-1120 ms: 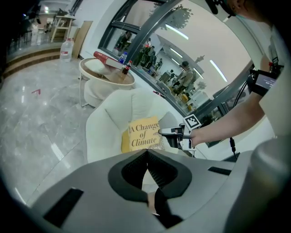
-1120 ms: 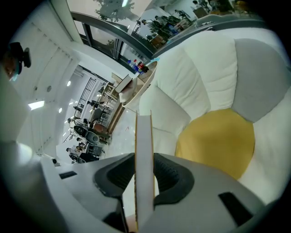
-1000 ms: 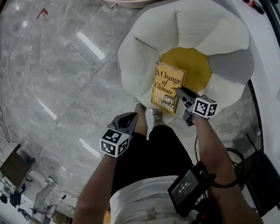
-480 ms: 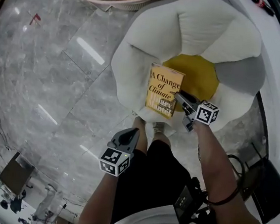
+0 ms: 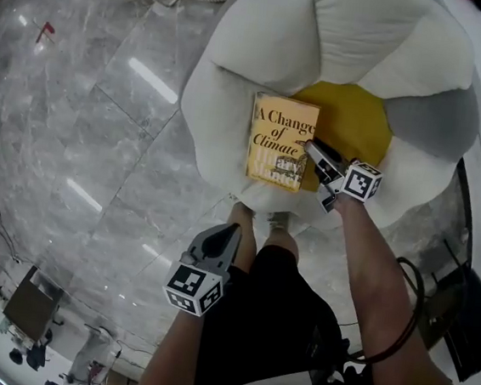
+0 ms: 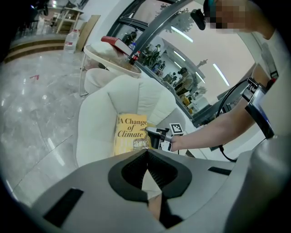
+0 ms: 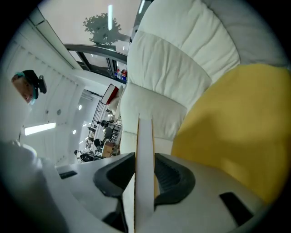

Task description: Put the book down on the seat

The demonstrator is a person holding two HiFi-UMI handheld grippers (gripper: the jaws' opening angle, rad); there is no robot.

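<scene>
Head view: book (image 5: 282, 142) sits over seat (image 5: 385, 40), lapping white petal (image 5: 219, 112) and yellow centre (image 5: 354, 127). Right claw (image 5: 310, 146) is at its edge; left claw (image 5: 232, 232) is low and idle.
Left gripper view: jaws together, empty.
Right gripper view: jaws clamped on book edge.
Risk: if let go on the sloping petal, book may slide off.

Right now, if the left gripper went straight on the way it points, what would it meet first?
Probably the seat's white front cushion, or the near edge of the book that the right gripper holds just beyond it; depth is unclear. The left gripper is shut.
</scene>
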